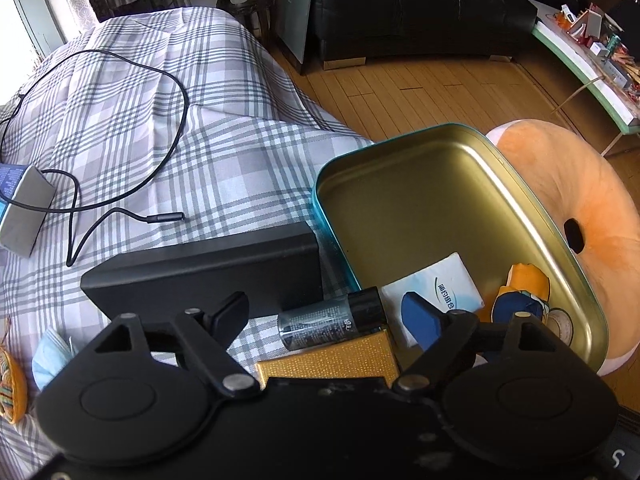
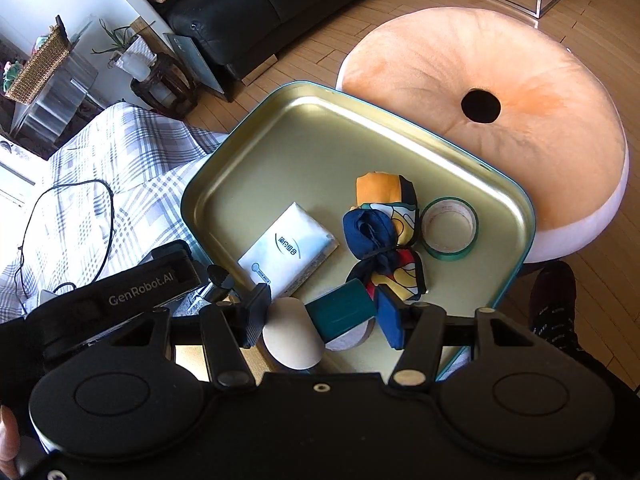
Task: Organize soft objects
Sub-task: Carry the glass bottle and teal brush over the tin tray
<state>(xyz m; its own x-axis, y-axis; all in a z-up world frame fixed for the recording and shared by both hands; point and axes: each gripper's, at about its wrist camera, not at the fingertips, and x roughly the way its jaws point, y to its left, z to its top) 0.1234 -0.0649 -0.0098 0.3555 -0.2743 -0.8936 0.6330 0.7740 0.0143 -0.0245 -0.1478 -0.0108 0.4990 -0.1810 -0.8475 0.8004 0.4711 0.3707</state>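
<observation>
A gold tin tray (image 1: 420, 200) (image 2: 300, 152) with a teal rim rests on the plaid bed cover. Inside lie a white tissue pack (image 1: 436, 292) (image 2: 288, 248), a knotted blue, orange and white scarf (image 2: 384, 232) (image 1: 520, 292) and a green tape roll (image 2: 450, 228). My left gripper (image 1: 324, 312) stands open at the tray's near left corner, over a small dark bottle (image 1: 332, 322) and a gold box (image 1: 332, 360); its fingers touch nothing. My right gripper (image 2: 324, 316) is shut on a teal roll with a beige end (image 2: 340, 312), low over the tray's near edge.
A black box (image 1: 200, 276), a black cable (image 1: 120, 128), a grey-blue box (image 1: 24, 208) and a blue face mask (image 1: 52, 356) lie on the bed. A round orange cushion (image 2: 500, 112) sits behind the tray. A person's socked foot (image 2: 556, 312) stands on the wooden floor.
</observation>
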